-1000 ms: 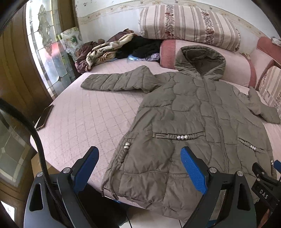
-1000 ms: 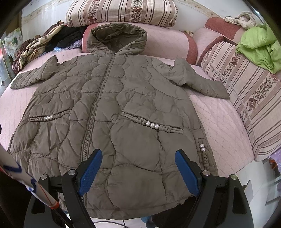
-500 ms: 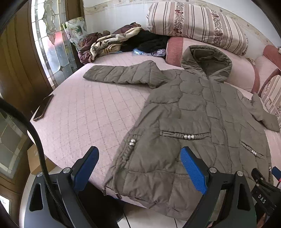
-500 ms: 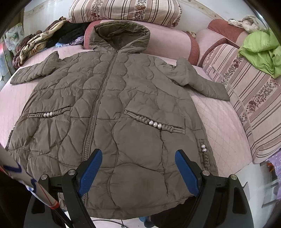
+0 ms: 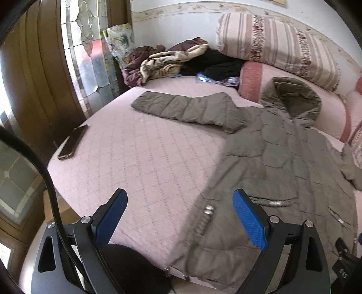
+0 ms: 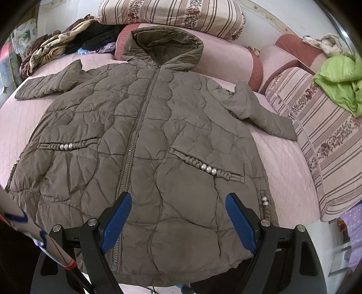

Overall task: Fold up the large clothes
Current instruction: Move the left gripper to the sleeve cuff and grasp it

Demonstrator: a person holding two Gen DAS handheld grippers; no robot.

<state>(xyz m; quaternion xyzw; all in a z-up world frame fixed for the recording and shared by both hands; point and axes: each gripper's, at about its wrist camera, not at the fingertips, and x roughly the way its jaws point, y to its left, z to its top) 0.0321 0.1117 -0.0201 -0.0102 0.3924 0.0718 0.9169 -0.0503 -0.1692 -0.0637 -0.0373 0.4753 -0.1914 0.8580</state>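
A large olive-green quilted hooded coat (image 6: 158, 140) lies flat, front up and zipped, on a pink quilted bed (image 5: 140, 158), both sleeves spread out. In the left wrist view the coat (image 5: 282, 176) fills the right side, its left sleeve (image 5: 185, 108) stretched across the bed. My left gripper (image 5: 179, 214) is open and empty above the bed's front edge, beside the coat's left hem corner. My right gripper (image 6: 178, 217) is open and empty just above the coat's lower hem, right of the zip.
A dark phone (image 5: 73, 141) lies near the bed's left edge by a glass door (image 5: 90, 56). A heap of clothes (image 5: 181, 61) and striped pillows (image 6: 172, 11) sit at the back. A striped cushion (image 6: 321, 140) with a green garment (image 6: 341, 79) lines the right side.
The left gripper has swung left and forward, so the bed's left half and the phone fill more of its view. The right gripper has moved slightly closer to the coat. Both stay open.
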